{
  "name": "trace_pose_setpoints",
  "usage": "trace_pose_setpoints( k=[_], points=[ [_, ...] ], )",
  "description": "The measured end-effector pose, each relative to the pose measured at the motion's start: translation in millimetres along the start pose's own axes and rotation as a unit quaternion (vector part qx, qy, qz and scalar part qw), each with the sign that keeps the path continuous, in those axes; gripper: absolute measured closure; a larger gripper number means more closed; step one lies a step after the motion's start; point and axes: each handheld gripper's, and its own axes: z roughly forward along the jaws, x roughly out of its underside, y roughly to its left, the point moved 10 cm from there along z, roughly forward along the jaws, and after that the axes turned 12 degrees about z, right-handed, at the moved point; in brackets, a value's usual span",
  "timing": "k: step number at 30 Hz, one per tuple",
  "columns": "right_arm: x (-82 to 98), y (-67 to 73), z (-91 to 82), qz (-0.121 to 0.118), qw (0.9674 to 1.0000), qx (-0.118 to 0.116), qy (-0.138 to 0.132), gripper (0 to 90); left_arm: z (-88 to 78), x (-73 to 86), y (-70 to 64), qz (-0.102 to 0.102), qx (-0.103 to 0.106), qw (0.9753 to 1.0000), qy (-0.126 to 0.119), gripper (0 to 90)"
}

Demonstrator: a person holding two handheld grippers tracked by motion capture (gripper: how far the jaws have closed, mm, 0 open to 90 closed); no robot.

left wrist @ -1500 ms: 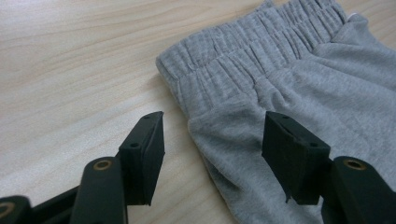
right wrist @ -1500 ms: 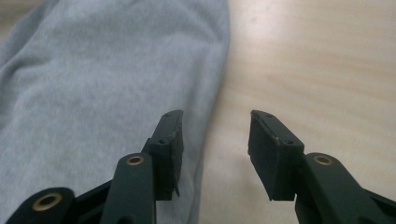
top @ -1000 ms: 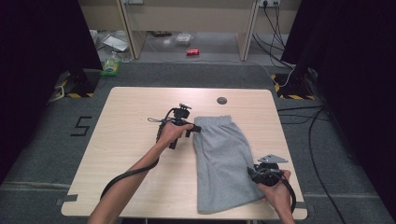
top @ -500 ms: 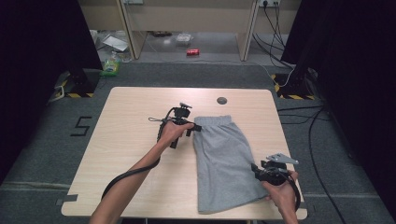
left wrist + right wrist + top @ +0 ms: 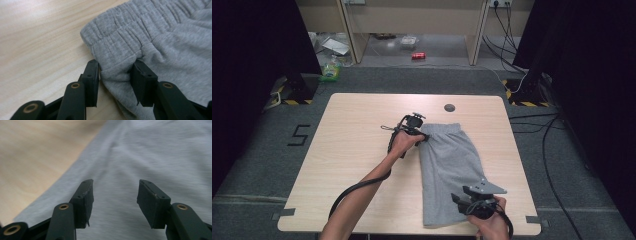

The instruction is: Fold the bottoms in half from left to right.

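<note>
Grey shorts (image 5: 451, 170) flat on the right half of the wooden table (image 5: 357, 150), waistband at the far end, hem at the near edge. Left gripper (image 5: 116, 75) at the waistband's left corner, jaws just closing in and pinching a bunched fold of the cloth between the pads (fabric puckered on both sides). Right gripper (image 5: 115, 195) low over the hem end, jaws just opening and standing apart, nothing pinched, cloth lying smooth beneath.

You have a pale wooden table (image 5: 352, 165) before you, with grey shorts (image 5: 449, 167) lying flat on its right half.
</note>
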Motion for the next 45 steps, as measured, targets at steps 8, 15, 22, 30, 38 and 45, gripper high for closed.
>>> trace_pose_setpoints(
  k=[8,15,22,30,38,45],
  points=[
    [15.6,57.3,24.6,-0.056,0.9966,-0.052,0.033,45.6,4.3,-4.4,5.5,0.015,-0.018,0.9997,0.005,59.4],
    [23.6,78.7,38.5,-0.071,0.9943,-0.064,0.046,41.6,5.1,-5.0,7.6,0.016,-0.02,0.9996,0.005,57.7],
    [36.4,84.0,49.2,-0.1,0.9919,-0.043,0.066,38.5,5.4,-5.1,7.5,0.02,-0.021,0.9996,0.005,57.8],
    [36.5,79.9,52.1,-0.132,0.989,-0.023,0.062,57.8,5.7,-5.6,7.4,0.023,-0.023,0.9995,0.006,58.5],
    [30.3,77.8,57.1,-0.132,0.9894,-0.03,0.054,77.1,6.4,-7.3,9.8,0.029,-0.018,0.9994,0.004,63.8],
    [24.7,106.1,77.6,-0.139,0.9866,-0.062,0.059,78.7,-2.7,4.4,31.9,0.038,-0.034,0.9985,0.018,65.2]
  ],
)
